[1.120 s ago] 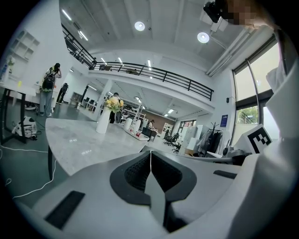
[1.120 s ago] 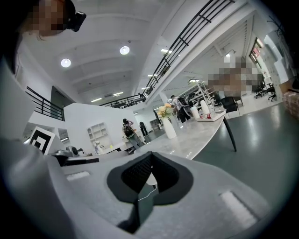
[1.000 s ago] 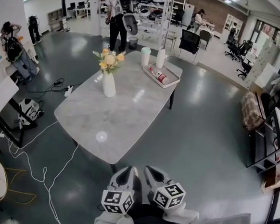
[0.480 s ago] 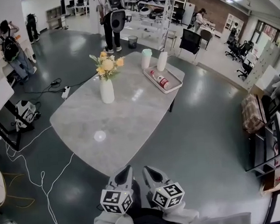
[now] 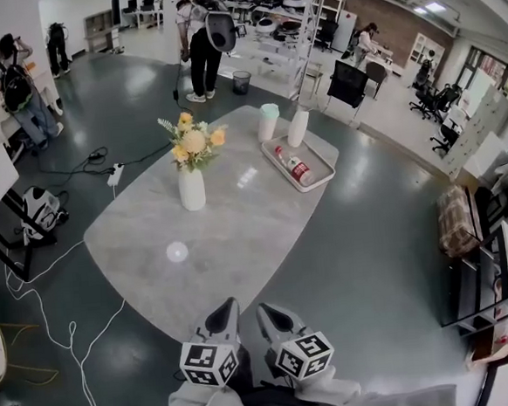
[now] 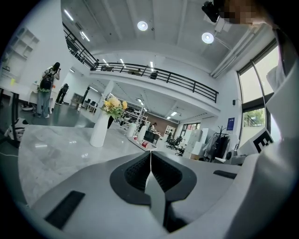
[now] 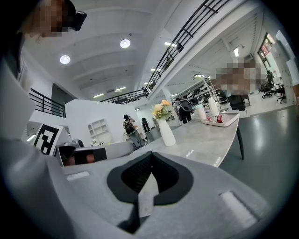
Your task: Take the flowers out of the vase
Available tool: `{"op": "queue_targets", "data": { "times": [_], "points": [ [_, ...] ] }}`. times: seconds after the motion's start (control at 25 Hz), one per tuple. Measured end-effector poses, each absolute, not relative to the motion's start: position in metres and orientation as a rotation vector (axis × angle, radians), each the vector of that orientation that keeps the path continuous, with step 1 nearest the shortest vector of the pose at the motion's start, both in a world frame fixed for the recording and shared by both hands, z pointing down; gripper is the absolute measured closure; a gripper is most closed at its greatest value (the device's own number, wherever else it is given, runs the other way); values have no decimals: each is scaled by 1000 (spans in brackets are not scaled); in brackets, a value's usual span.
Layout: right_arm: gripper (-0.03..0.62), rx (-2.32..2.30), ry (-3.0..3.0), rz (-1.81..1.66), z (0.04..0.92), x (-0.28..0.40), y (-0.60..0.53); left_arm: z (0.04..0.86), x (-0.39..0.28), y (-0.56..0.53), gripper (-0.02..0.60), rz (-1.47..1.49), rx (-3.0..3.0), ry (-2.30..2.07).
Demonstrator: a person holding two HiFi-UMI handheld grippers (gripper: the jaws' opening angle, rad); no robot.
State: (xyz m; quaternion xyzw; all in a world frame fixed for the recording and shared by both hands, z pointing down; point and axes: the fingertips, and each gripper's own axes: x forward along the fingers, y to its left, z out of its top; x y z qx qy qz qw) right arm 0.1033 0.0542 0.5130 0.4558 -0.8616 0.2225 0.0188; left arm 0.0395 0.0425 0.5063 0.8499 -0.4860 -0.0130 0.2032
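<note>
A white vase (image 5: 192, 189) stands upright on the grey marble table (image 5: 151, 232), holding yellow and cream flowers (image 5: 193, 142). The vase (image 6: 99, 129) and its flowers (image 6: 113, 105) also show in the left gripper view, and in the right gripper view as vase (image 7: 167, 133) and flowers (image 7: 161, 110). My left gripper (image 5: 225, 308) and right gripper (image 5: 264, 311) hang side by side at the table's near edge, far from the vase. Both have their jaws pressed together with nothing between them.
A grey tray (image 5: 314, 161) at the table's far right holds a lying bottle (image 5: 296, 165). A pale green cup (image 5: 269, 122) and a white bottle (image 5: 298, 127) stand near it. Cables (image 5: 47, 302) trail over the floor at left. People stand far behind the table.
The table and vase have come closer and lower in the head view as I moved forward. Both grippers stay shut and side by side.
</note>
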Motion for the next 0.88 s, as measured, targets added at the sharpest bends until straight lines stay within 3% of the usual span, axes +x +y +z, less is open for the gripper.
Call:
{"op": "queue_targets", "data": {
  "times": [0.88],
  "points": [
    [594,1302,-2666,678,523,79,-106,512,-7,-112,575,-78,2261,-1499]
  ]
}}
